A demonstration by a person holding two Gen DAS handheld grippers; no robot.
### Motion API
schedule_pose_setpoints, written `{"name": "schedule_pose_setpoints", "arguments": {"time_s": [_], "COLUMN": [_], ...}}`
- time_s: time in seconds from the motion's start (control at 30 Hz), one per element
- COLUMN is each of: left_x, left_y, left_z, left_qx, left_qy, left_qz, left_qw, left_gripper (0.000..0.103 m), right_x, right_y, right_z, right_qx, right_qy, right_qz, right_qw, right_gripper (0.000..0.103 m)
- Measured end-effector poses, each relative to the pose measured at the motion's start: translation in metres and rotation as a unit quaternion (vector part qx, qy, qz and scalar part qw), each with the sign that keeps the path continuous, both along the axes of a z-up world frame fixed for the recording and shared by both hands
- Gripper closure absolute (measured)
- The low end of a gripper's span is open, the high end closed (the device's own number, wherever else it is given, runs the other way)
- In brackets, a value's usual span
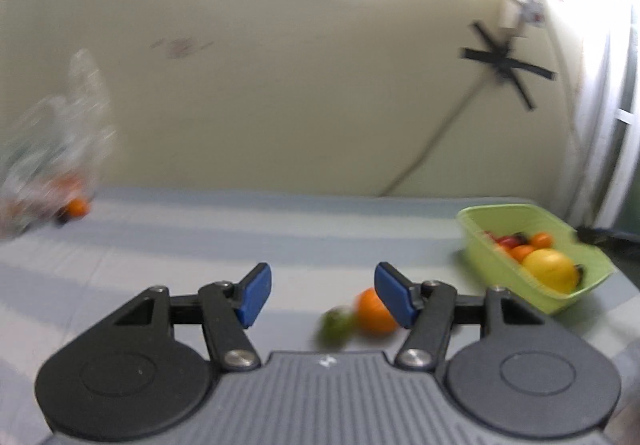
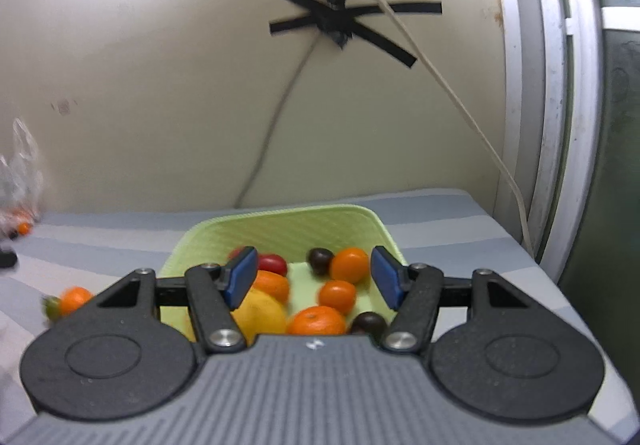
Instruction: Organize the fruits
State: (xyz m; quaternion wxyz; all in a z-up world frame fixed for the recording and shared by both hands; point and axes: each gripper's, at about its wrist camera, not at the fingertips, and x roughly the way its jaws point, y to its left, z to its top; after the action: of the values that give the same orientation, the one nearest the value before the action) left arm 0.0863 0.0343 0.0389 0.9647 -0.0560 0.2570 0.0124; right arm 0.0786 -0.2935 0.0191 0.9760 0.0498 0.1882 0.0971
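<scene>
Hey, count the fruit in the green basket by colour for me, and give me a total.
In the green basket, as the right wrist view shows it:
Orange fruit: 4
Yellow fruit: 1
Red fruit: 2, one partly hidden
Dark fruit: 2
Total: 9

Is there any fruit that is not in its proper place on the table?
Yes. An orange fruit and a small green fruit lie loose on the striped table, outside the green basket that holds the other fruits. They sit just ahead of the open left tongs. Another small orange fruit lies by the plastic bag.
</scene>
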Motion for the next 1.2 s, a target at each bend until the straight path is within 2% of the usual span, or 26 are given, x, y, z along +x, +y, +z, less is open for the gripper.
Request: {"name": "schedule_pose_setpoints", "arguments": {"time_s": [0.13,0.23,0.3,0.4,0.53,0.63,0.83,1.03,1.2], "left_x": [-0.014,-0.023,-0.032,-0.044,-0.058,-0.067,-0.078,-0.081,-0.078], "left_y": [0.028,0.041,0.051,0.064,0.081,0.089,0.106,0.114,0.12], "left_z": [-0.012,-0.018,-0.018,-0.021,-0.023,-0.027,-0.033,-0.038,-0.045], "left_qx": [-0.021,-0.029,-0.027,-0.023,-0.032,-0.034,-0.044,-0.047,-0.052], "left_qy": [0.018,0.024,0.021,0.019,0.025,0.031,0.038,0.044,0.052], "left_qz": [0.041,0.061,0.073,0.09,0.109,0.119,0.14,0.153,0.162], "left_qw": [0.9988,0.9974,0.9968,0.9955,0.9932,0.9918,0.9884,0.9861,0.9841], "left_gripper": [0.044,0.044,0.044,0.044,0.044,0.044,0.044,0.042,0.042], "right_x": [-0.031,-0.05,-0.058,-0.065,-0.072,-0.078,-0.093,-0.101,-0.109], "right_y": [0.018,0.047,0.07,0.107,0.148,0.172,0.213,0.234,0.244], "right_z": [0.011,0.014,0.012,0.004,0.002,0.001,-0.009,-0.016,-0.017], "right_qx": [0.037,0.047,0.054,0.051,0.047,0.032,0.008,-0.016,-0.036], "right_qy": [-0.012,0.002,0.032,0.096,0.152,0.159,0.185,0.197,0.193], "right_qz": [0.038,0.087,0.126,0.188,0.241,0.263,0.315,0.346,0.363], "right_qw": [0.999,0.995,0.99,0.976,0.958,0.951,0.931,0.917,0.911], "right_gripper": [0.037,0.035,0.035,0.035,0.034,0.034,0.031,0.031,0.031]}}
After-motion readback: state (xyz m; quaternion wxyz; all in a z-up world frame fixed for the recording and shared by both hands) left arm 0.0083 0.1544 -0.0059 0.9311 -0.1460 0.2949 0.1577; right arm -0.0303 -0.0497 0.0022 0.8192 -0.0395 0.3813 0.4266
